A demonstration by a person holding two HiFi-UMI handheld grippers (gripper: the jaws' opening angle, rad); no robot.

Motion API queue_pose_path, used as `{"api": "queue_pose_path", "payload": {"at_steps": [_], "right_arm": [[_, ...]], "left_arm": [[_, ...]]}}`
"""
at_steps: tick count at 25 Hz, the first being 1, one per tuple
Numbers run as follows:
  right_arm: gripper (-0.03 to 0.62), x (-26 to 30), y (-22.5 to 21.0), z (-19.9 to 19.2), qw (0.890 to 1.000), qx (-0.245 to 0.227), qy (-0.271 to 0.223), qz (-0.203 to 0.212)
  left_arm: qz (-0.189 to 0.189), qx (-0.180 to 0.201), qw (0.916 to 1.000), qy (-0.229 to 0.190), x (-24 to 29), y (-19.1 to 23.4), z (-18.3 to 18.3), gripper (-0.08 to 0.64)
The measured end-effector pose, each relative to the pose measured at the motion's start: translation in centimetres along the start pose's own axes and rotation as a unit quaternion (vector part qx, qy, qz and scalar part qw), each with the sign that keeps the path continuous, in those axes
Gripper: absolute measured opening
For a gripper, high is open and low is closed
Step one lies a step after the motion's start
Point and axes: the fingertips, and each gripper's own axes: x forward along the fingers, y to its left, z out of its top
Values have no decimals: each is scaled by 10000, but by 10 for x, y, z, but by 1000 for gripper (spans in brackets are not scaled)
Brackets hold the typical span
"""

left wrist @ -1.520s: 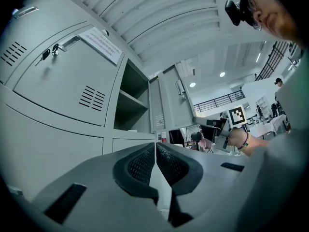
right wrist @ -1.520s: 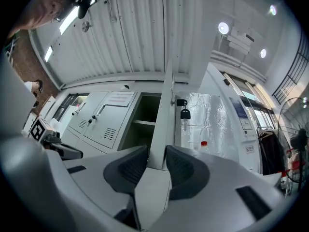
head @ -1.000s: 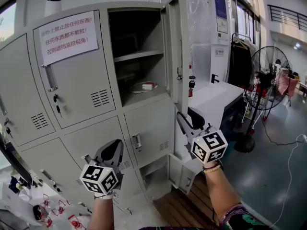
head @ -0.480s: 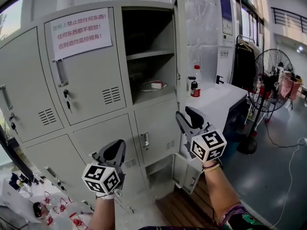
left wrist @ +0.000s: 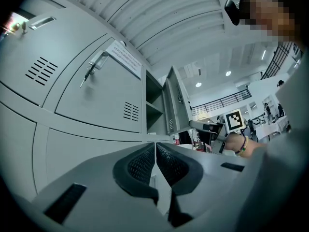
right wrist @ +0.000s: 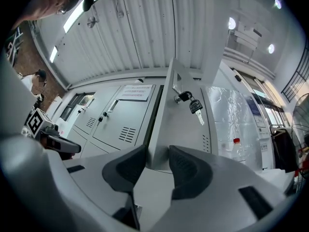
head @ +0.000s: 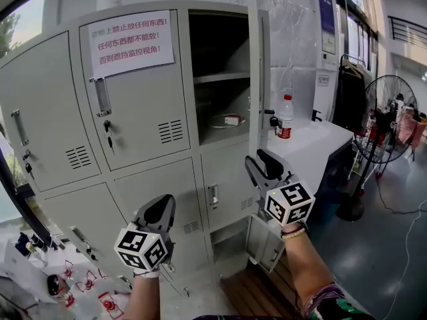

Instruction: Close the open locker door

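Observation:
The upper locker's grey door (head: pixel 257 79) stands wide open, seen nearly edge-on in the head view, and its compartment (head: pixel 220 59) shows a shelf. In the right gripper view the door (right wrist: pixel 186 129) fills the middle, with keys (right wrist: pixel 193 103) hanging from its lock. My right gripper (head: pixel 261 163) is below the door's lower corner, apart from it. Its jaws have just been opening. The door's lower edge shows in the gap of the right gripper (right wrist: pixel 157 156), but the pads do not touch it. My left gripper (head: pixel 159 209) is shut and empty before the lower lockers, and the left gripper (left wrist: pixel 155 151) points at them.
A plate with a small box (head: pixel 230 120) lies in the open compartment. A bottle (head: pixel 285 117) stands on a white table (head: pixel 313 149) to the right. A small bottom locker door (head: pixel 265 242) hangs open by my right forearm. A fan (head: pixel 393 112) stands farther right.
The head view has swung, so the lockers have slid to the right in it and the open door now shows edge-on. Both grippers keep their places in that view.

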Motion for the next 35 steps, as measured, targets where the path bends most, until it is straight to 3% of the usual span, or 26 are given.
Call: {"api": "queue_pose_path", "payload": {"at_steps": [17,35], "right_arm": [[135,42,26,-7,9992,66,-63,383],[132,92,44,-21,9968,15,-174,780]], "left_arm": [[428,54,9991,-12,-19,31,4,29],[695,133,9975,8,-5,62,-1,29]]}}
